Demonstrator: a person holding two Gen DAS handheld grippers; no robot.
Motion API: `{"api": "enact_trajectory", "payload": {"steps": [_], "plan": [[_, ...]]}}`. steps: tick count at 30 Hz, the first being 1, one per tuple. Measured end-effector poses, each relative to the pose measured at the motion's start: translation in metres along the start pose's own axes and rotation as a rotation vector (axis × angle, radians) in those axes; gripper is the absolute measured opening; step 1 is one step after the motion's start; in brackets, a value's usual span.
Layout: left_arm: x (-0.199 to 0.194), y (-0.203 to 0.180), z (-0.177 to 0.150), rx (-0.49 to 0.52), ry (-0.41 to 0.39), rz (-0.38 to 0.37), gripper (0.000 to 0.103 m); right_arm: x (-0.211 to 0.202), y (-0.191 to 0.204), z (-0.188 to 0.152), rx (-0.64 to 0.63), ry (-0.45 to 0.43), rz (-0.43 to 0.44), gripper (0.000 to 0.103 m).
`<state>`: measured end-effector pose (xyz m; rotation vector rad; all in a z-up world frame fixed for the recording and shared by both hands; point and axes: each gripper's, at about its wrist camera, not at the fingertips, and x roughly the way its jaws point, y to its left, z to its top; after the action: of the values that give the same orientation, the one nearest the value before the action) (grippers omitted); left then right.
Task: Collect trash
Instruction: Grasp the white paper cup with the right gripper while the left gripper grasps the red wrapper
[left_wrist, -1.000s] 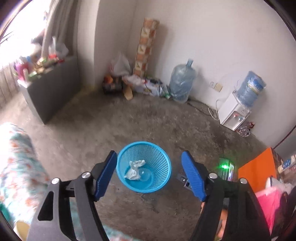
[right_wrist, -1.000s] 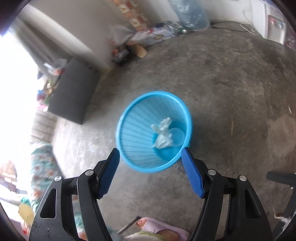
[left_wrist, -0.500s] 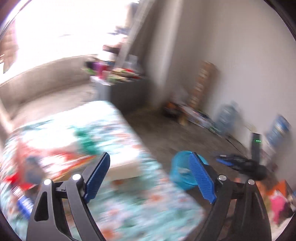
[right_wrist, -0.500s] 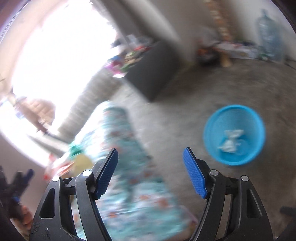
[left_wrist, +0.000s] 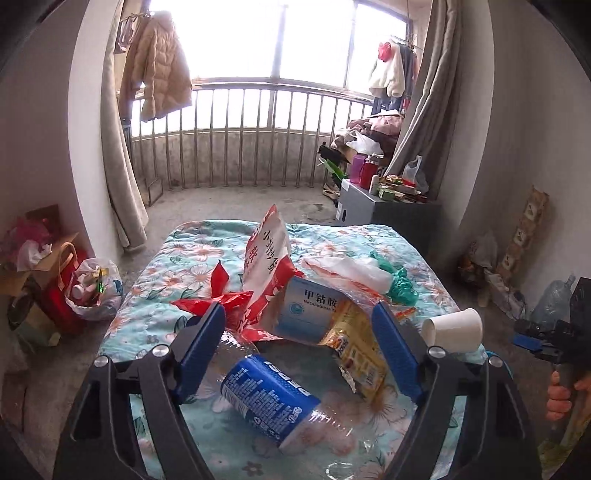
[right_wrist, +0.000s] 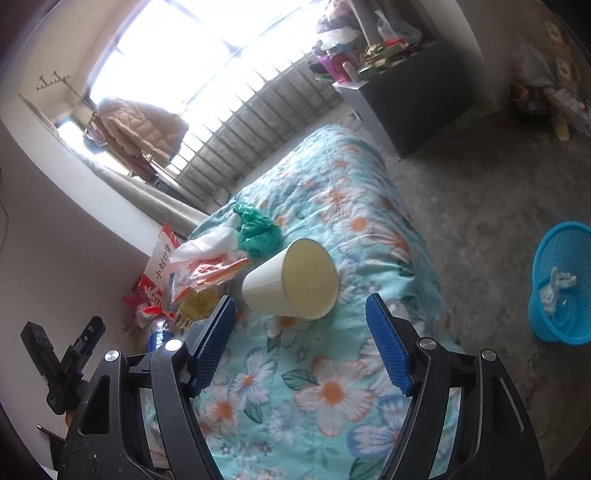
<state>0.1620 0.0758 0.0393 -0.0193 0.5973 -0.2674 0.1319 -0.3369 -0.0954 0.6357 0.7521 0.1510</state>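
Trash lies in a heap on a floral quilt (left_wrist: 192, 258). My left gripper (left_wrist: 299, 310) hangs over the heap, its jaws closing. A clear Pepsi bottle (left_wrist: 269, 398) lies below and between the fingers, and the pads do not touch it. Beyond the tips are a white and blue medicine box (left_wrist: 310, 314), a yellow wrapper (left_wrist: 354, 350) and a red and white snack bag (left_wrist: 267, 266). My right gripper (right_wrist: 301, 301) is open, and a white paper cup (right_wrist: 291, 280) lies on its side just past its tips. The blue basket (right_wrist: 561, 280) stands on the floor to the right with a crumpled tissue in it.
A white plastic bag (left_wrist: 347, 269) and a green bag (left_wrist: 400, 286) lie farther back on the quilt. A grey cabinet (left_wrist: 388, 210) crowded with items stands behind the bed. Full bags (left_wrist: 92, 291) sit on the floor at the left. A balcony railing runs along the far side.
Both views have swung away from the blue basket on the floor to the bed with the trash. The basket now sits at the right edge of the right wrist view.
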Motion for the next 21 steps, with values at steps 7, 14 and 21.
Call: {"api": "enact_trajectory", "payload": {"steps": [7, 14, 21], "plan": [[0.018, 0.006, 0.002, 0.044, -0.012, 0.015, 0.066, 0.030, 0.031, 0.001, -0.010, 0.031, -0.020, 0.065], [0.035, 0.060, 0.010, -0.092, -0.013, 0.112, 0.060, 0.046, 0.035, 0.003, 0.022, 0.054, -0.018, 0.060], [0.085, 0.168, 0.000, -0.671, 0.240, -0.167, 0.057, 0.048, 0.038, 0.004, 0.026, 0.064, -0.017, 0.060]]}}
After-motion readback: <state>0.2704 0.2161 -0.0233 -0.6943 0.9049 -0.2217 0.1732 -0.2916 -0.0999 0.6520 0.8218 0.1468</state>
